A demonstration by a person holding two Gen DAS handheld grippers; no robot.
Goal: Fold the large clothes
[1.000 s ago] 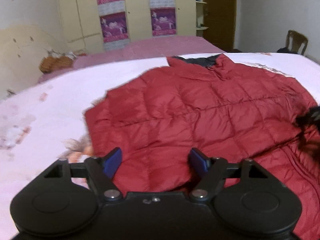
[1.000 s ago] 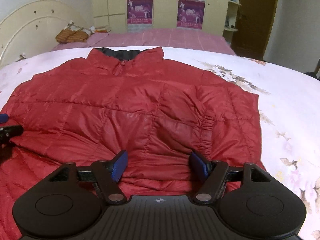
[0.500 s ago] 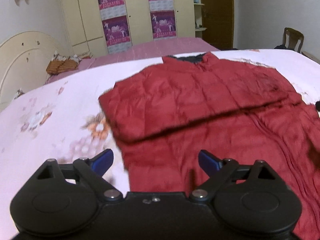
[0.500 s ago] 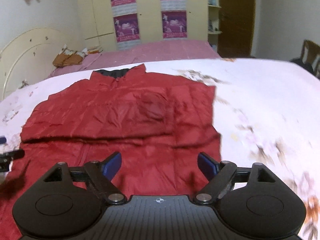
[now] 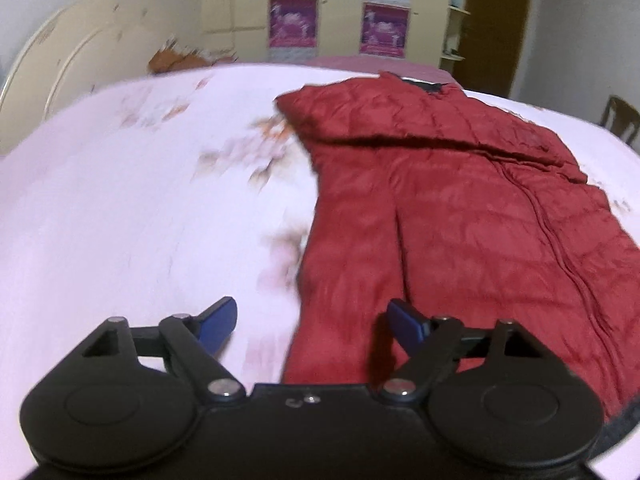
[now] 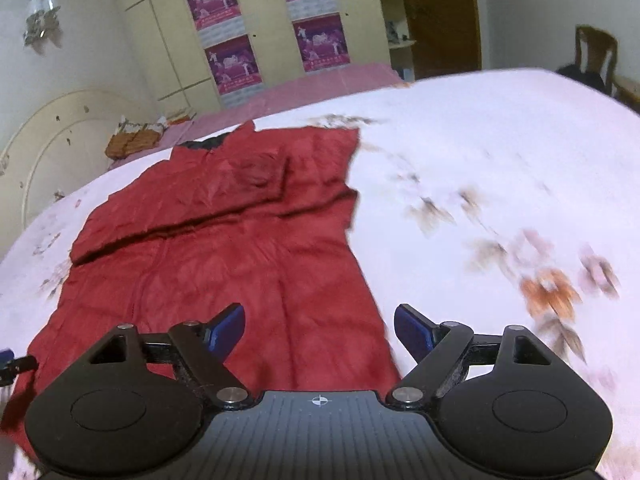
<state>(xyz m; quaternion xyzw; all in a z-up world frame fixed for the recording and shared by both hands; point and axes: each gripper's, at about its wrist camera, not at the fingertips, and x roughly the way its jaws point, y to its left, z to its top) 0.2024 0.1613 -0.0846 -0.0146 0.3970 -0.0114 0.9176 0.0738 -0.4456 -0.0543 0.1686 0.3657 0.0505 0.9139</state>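
Observation:
A red quilted jacket (image 5: 460,216) lies flat on the bed, collar at the far end, its sleeves folded across the chest in a band. It also shows in the right wrist view (image 6: 240,248). My left gripper (image 5: 312,326) is open and empty, above the jacket's near left hem corner. My right gripper (image 6: 320,330) is open and empty, above the near right hem edge. The left gripper's tip (image 6: 10,364) shows at the far left of the right wrist view.
The bed has a pale pink floral sheet (image 5: 132,208) and a cream headboard (image 6: 60,136) at the left. A second pink bed (image 6: 320,84), a wardrobe with posters (image 6: 264,28), a door (image 6: 436,16) and a chair (image 6: 592,56) stand beyond.
Both grippers have pulled back from the jacket's middle toward its near hem and opened wider. The left one swung out to the left edge, the right one to the right edge.

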